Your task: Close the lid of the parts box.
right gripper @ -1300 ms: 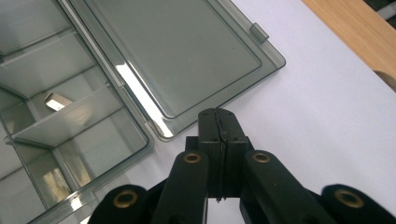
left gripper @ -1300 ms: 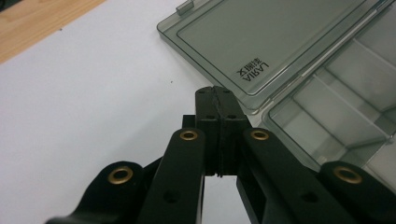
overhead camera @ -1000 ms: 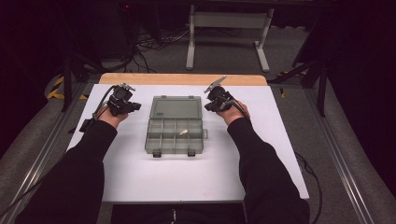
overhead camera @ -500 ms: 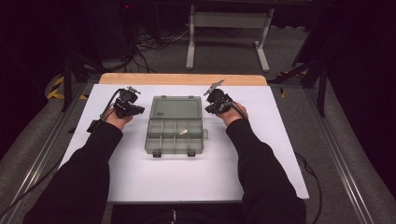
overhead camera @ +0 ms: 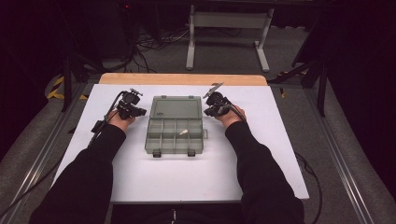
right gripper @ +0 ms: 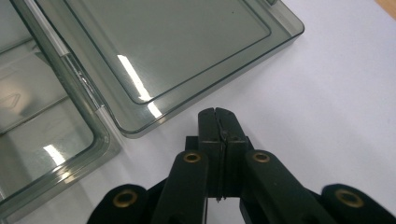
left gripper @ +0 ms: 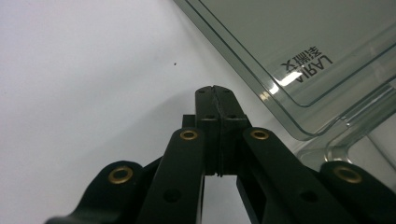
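A clear grey compartment box (overhead camera: 175, 125) lies open in the middle of the white table, its lid (overhead camera: 176, 107) folded flat toward the far side. One compartment holds a small pale item (overhead camera: 184, 132). My left gripper (overhead camera: 138, 112) is shut and empty just left of the lid; in the left gripper view its tips (left gripper: 216, 91) hover over the white surface beside the lid's corner (left gripper: 289, 74). My right gripper (overhead camera: 208, 111) is shut and empty at the lid's right edge; in the right gripper view its tips (right gripper: 216, 113) sit close to the lid's rim (right gripper: 154, 116).
The white tabletop (overhead camera: 187, 177) ends in a wooden strip (overhead camera: 182, 79) at the far side. Beyond it stand a metal frame (overhead camera: 226, 32) and floor cables (overhead camera: 154, 42). Rails (overhead camera: 341, 158) run along both table sides.
Both hands have sunk slightly toward the table and drawn a little nearer the box's lid. Both sets of jaws stay shut.
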Demonstrator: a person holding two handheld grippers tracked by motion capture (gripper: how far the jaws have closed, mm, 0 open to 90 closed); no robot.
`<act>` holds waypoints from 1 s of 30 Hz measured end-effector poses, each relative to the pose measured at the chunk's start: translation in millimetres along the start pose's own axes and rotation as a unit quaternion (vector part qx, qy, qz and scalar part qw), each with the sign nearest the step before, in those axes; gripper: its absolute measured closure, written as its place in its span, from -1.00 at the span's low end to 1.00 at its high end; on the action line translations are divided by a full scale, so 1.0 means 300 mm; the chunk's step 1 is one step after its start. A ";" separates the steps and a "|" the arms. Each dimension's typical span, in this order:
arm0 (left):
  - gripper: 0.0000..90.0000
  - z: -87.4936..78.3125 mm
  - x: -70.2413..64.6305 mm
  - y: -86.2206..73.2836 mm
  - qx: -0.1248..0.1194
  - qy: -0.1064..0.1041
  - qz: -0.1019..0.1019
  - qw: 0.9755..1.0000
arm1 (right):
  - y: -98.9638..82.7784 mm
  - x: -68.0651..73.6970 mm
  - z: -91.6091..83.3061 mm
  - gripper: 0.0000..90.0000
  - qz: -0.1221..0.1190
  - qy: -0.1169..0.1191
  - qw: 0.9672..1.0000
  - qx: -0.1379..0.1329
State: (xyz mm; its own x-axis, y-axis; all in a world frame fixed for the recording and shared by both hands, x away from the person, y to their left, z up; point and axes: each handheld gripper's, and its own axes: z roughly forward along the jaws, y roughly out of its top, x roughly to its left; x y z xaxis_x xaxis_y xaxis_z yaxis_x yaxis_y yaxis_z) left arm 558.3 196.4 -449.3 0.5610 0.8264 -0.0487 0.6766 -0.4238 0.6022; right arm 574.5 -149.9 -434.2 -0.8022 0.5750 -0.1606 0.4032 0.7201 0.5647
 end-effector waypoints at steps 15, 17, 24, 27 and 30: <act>1.00 0.028 -0.012 -0.005 -0.002 0.001 0.005 1.000 | 0.003 0.011 0.022 1.00 -0.005 0.005 1.000 0.010; 1.00 0.030 -0.013 -0.005 -0.005 -0.004 0.001 1.000 | 0.004 0.013 0.024 1.00 -0.006 0.005 1.000 0.012; 1.00 0.034 -0.012 -0.006 -0.012 -0.013 0.005 1.000 | 0.006 0.017 0.033 1.00 -0.009 0.008 1.000 0.015; 0.99 0.036 -0.014 -0.007 -0.014 -0.026 0.002 1.000 | 0.005 0.016 0.033 1.00 -0.009 0.010 1.000 0.014; 0.99 0.036 -0.014 -0.008 -0.015 -0.026 0.004 1.000 | 0.005 0.016 0.033 1.00 -0.010 0.009 1.000 0.015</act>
State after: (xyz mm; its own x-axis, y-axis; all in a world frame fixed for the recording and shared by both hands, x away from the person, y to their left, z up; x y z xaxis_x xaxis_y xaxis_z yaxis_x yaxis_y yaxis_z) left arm 559.5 189.9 -459.3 0.5912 0.8021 -0.0839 0.6575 -0.4191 0.6262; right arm 575.6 -142.1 -442.1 -0.8181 0.5532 -0.1572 0.3990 0.7428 0.5377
